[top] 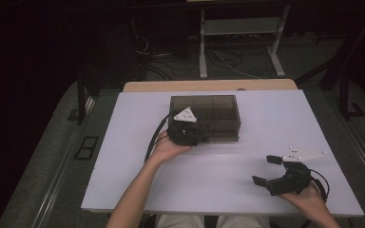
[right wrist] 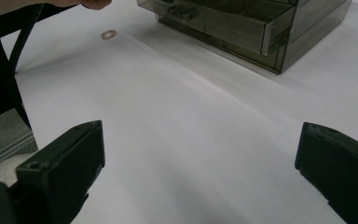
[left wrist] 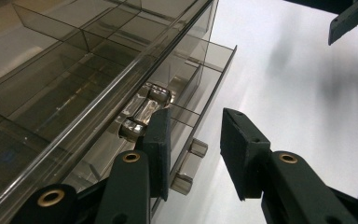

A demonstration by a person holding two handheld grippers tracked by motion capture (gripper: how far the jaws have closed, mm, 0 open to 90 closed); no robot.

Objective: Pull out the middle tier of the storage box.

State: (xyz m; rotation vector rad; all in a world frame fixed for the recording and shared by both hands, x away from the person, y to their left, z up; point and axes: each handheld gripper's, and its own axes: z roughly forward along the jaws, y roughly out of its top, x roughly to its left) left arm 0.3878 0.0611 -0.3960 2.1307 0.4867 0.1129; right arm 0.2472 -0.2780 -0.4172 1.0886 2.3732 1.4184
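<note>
A smoky see-through drawer box [top: 205, 118] stands mid-table. My left gripper [top: 200, 134] is at its front face, held in a hand. In the left gripper view the left gripper [left wrist: 196, 133] is open, its jaws standing either side of the lower drawer's clear handle [left wrist: 189, 164], with a gap on the right side. That lower drawer [left wrist: 200, 88] is pulled out a little. A second clear handle [left wrist: 144, 109] sits above it. My right gripper [top: 267, 169] rests wide open near the table's front right; in its own view the right gripper [right wrist: 200, 158] has nothing between its jaws.
A small ring [right wrist: 107, 34] lies on the white table [top: 228, 166], left of the box [right wrist: 242, 23] as the right gripper view shows it. A wooden strip [top: 209, 85] runs along the far edge. Beyond are a metal stand [top: 240, 42] and floor cables.
</note>
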